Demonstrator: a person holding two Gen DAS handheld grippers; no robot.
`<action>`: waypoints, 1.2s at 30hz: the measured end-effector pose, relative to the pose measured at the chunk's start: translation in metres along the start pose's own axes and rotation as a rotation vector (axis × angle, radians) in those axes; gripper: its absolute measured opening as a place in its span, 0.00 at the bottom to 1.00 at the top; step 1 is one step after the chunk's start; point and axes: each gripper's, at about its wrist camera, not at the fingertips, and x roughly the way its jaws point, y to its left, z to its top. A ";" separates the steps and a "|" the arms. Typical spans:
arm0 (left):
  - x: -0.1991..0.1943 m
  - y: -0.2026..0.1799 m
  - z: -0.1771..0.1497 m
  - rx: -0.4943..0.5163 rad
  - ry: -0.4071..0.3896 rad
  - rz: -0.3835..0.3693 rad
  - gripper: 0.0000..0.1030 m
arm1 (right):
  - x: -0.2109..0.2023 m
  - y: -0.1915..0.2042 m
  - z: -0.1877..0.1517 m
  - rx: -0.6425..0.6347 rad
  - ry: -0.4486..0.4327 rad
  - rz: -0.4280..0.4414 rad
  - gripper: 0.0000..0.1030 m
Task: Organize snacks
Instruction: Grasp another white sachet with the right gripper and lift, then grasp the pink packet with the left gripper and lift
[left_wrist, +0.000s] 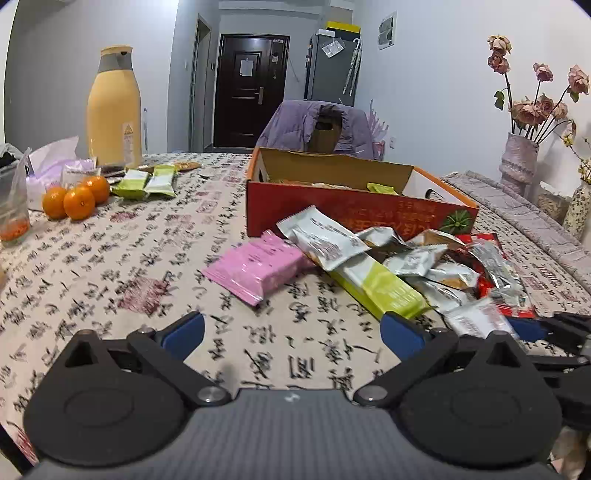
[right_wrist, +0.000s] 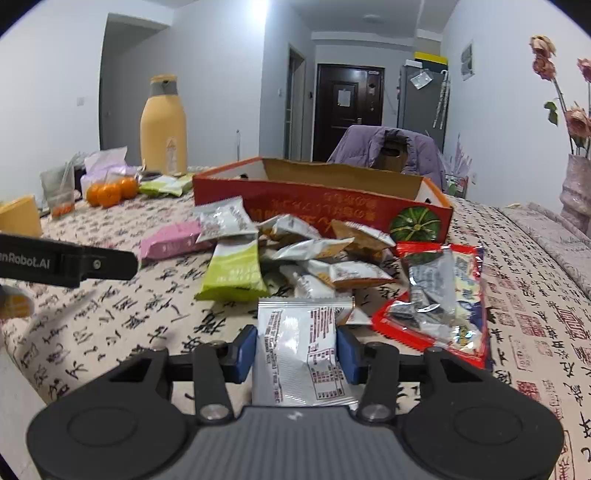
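Observation:
A pile of snack packets (left_wrist: 424, 266) lies on the tablecloth in front of a red cardboard box (left_wrist: 354, 210); the pile (right_wrist: 317, 258) and the box (right_wrist: 325, 203) also show in the right wrist view. A pink packet (left_wrist: 255, 267) and a lime-green packet (left_wrist: 384, 288) lie at the pile's left. My left gripper (left_wrist: 291, 332) is open and empty, low over the cloth just left of the pile. My right gripper (right_wrist: 297, 350) is shut on a silver-white snack packet (right_wrist: 299, 354), held at the near edge of the pile. A red bag (right_wrist: 443, 295) lies to its right.
Three oranges (left_wrist: 75, 197), two green packets (left_wrist: 146, 182) and a tall yellow bottle (left_wrist: 112, 107) stand at the far left. A vase of dried roses (left_wrist: 519, 162) stands at the far right. A chair with a purple jacket (left_wrist: 317, 125) is behind the box.

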 end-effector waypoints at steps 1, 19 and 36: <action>0.001 0.001 0.002 0.008 -0.001 0.007 1.00 | -0.002 -0.003 0.001 0.010 -0.006 0.002 0.44; 0.086 0.022 0.051 0.103 0.117 0.059 1.00 | -0.009 -0.056 0.015 0.151 -0.061 -0.101 0.44; 0.142 0.026 0.060 0.107 0.236 0.025 0.97 | 0.003 -0.092 0.023 0.240 -0.069 -0.158 0.45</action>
